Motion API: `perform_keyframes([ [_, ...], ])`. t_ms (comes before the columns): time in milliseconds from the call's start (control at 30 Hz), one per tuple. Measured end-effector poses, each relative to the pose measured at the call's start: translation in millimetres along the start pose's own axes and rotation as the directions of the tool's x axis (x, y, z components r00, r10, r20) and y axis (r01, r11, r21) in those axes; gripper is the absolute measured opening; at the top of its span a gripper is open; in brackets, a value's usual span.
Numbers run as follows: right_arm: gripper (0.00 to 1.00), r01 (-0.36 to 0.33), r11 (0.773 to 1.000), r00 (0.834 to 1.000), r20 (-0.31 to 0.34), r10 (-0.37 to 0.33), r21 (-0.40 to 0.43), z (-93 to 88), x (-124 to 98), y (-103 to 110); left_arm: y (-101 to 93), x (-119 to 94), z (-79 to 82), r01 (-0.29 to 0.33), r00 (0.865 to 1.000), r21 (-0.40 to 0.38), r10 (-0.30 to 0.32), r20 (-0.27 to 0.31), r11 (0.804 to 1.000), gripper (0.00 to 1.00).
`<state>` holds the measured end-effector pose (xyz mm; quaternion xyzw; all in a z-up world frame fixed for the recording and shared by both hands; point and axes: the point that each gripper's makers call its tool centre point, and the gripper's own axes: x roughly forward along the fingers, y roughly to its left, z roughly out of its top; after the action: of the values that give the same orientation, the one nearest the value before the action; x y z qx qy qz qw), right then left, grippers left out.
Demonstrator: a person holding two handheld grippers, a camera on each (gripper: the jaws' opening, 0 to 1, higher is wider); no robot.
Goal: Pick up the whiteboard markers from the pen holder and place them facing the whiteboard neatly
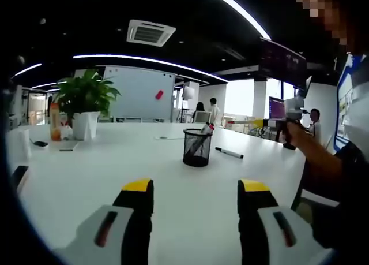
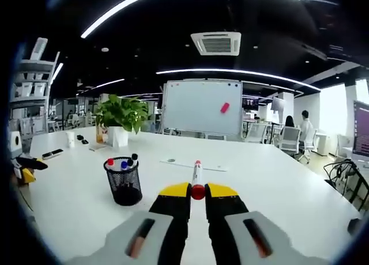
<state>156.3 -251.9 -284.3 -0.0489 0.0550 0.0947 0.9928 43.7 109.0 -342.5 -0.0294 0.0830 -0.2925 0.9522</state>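
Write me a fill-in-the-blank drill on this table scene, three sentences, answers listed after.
1. The right gripper is shut on a whiteboard marker with a ____ cap.
2. The black mesh pen holder stands on the white table, and in the right gripper view it lies to the ____ of the gripper.
3. In the left gripper view, a black-capped marker lies ____ on the table beside the holder, while the left gripper is open.

Missing words: red; left; flat

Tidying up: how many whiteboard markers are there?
5: three in the black mesh pen holder, one red-capped marker in the right claw, one black marker lying on the white table. Others may be hidden.
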Motion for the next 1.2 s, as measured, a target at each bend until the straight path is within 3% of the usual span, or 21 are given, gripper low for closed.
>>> perform_keyframes([
  [433,0.13,0.002,1.000,0.999,-0.051,-0.002,-0.002,-20.1,8.2,-2.7,0.0,3.6,0.5,0.009,1.000,-0.005,-0.009,-0.004,1.000,0.60],
  [633,0.13,0.039,0.999,0.997,-0.072,-0.038,0.008,-37.2,15.5,-5.3,3.4,-2.0,11.2,-0.001,1.000,0.006,0.001,0.017,1.000,0.60],
  [833,0.13,0.038,0.999,0.997,-0.068,-0.038,0.005,-37.2,22.5,-0.3,5.5,-1.1,2.5,-0.010,1.000,-0.001,0.010,-0.003,1.000,0.60],
  [1100,0.13,0.035,0.999,0.986,-0.161,-0.041,-0.041,-62.3,28.2,0.1,2.8,1.4,3.9,0.000,1.000,0.011,0.001,-0.020,1.000,0.60],
  [1200,0.13,0.033,0.999,0.983,-0.177,-0.037,-0.023,-69.6,29.3,-2.1,3.5,1.5,6.3,0.000,1.000,0.017,0.000,-0.014,1.000,0.60],
])
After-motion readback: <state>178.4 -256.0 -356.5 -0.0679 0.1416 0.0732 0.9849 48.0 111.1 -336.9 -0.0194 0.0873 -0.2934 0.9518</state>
